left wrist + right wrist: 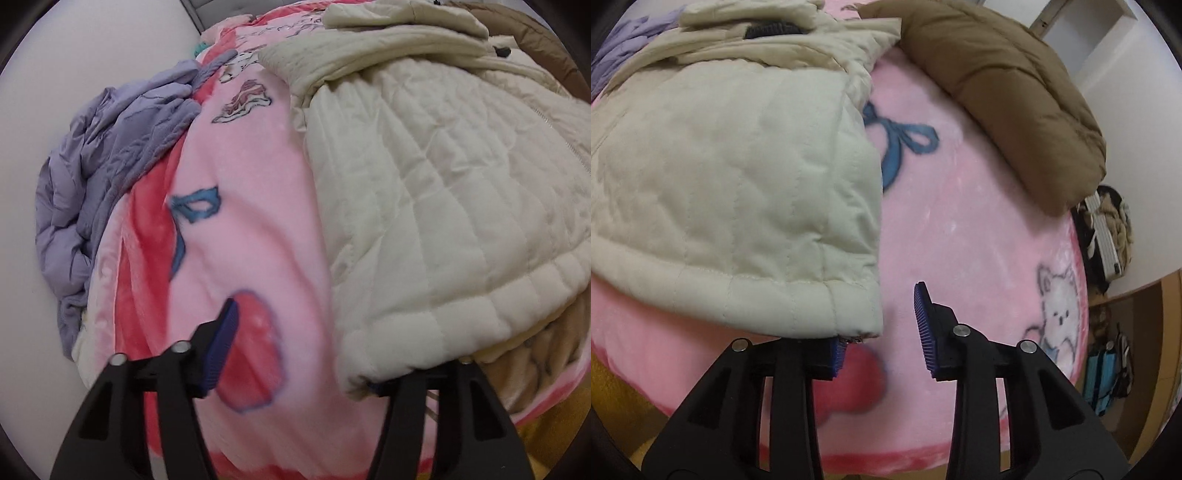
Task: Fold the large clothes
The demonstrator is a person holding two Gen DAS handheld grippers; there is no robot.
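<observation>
A cream quilted jacket point(436, 177) lies spread on a pink printed blanket point(240, 229). My left gripper point(295, 354) is open over the blanket, at the jacket's lower left hem corner; its right finger is hidden under the hem. In the right wrist view the jacket point(731, 177) fills the left half. My right gripper point(879, 332) is open at the jacket's lower right hem corner, with its left finger tucked under the hem and its right pad point(923, 325) free above the blanket point(960, 221).
A lavender garment point(110, 177) is bunched at the blanket's left edge. A brown puffer jacket point(1008, 96) lies at the far right of the bed. Bags and clutter point(1108, 236) stand on the floor beyond the bed's right edge.
</observation>
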